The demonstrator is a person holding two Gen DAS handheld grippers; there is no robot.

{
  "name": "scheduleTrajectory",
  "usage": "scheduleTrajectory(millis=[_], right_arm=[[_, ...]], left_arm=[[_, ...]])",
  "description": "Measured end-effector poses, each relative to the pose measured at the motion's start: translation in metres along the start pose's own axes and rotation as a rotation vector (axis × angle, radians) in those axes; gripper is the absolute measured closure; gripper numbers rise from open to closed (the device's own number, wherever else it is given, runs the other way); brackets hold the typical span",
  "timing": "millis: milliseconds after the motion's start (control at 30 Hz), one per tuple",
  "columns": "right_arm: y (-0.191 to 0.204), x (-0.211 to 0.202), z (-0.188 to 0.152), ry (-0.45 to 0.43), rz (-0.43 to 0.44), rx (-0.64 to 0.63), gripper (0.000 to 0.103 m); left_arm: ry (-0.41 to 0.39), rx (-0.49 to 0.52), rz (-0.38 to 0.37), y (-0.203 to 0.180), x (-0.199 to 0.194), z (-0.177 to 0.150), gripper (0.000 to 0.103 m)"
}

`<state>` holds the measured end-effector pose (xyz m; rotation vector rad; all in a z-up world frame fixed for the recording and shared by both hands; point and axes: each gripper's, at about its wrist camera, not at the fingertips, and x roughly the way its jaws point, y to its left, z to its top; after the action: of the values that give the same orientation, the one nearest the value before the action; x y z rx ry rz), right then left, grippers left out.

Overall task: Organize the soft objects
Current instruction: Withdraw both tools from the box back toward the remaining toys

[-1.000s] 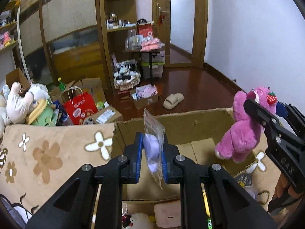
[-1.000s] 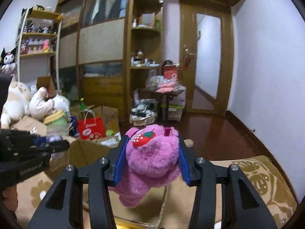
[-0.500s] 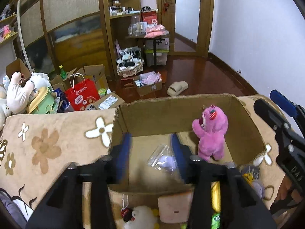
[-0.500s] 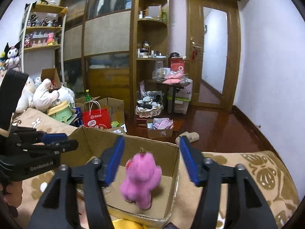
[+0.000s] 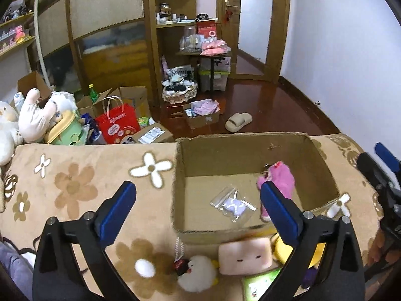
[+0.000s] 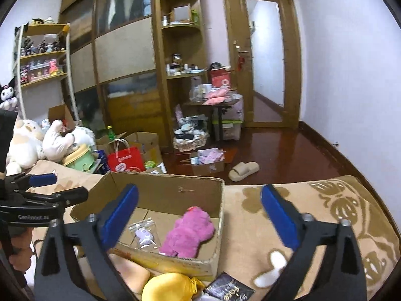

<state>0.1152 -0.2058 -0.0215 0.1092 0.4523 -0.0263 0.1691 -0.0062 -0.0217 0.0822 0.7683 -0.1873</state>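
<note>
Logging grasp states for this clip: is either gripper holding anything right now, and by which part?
Nothing is held. The left gripper and right gripper have their jaws wide open; the pink plush bear and bagged purple toy lie in the cardboard box.

Light: even, moderately bright indoor | Glare: sheen on the dark wooden floor | Shadows: soft, faint | Distortion: strong fisheye bending, black corners | Blur: slight motion smear on the pink plush, lower edges soft
</note>
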Motion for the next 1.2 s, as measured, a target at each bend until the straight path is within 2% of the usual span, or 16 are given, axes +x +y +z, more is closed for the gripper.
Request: scheduleTrajectory(millis=[100,267,667,800,967,1200], right_arm=[[0.001,-0.008,-0.002,0.01,-0.002,-0.007,0.0],[0.0,-0.026,-0.008,0.028,-0.01,-0.004,0.0],[0.011,-0.055,-0.029,0.065,-0.016,-0.034,0.0],[0.014,-0.064,-0.036,0.07,-0.017,-0.043,0.0],[0.02,-0.071,-0.044,0.082,-0.014,-0.061,0.0],[0.023,-0.072,-0.054,0.104,-0.01,-0.071,0.0]], left_arm=[[0.023,0.002,0.034,0.006,-0.002,-0.007,0.005],[0.088,-0.003,0.033,0.014,-0.008,-0.02,0.005],[0.142,-0.015,0.053,0.019,-0.033,-0.047,0.005],[0.179,-0.053,0.033,0.02,-0.038,-0.058,0.005],[0.184,-0.029,0.05,0.016,-0.046,-0.067,0.005],[0.226,-0.017,0.061,0.014,-0.037,-0.073,0.005]])
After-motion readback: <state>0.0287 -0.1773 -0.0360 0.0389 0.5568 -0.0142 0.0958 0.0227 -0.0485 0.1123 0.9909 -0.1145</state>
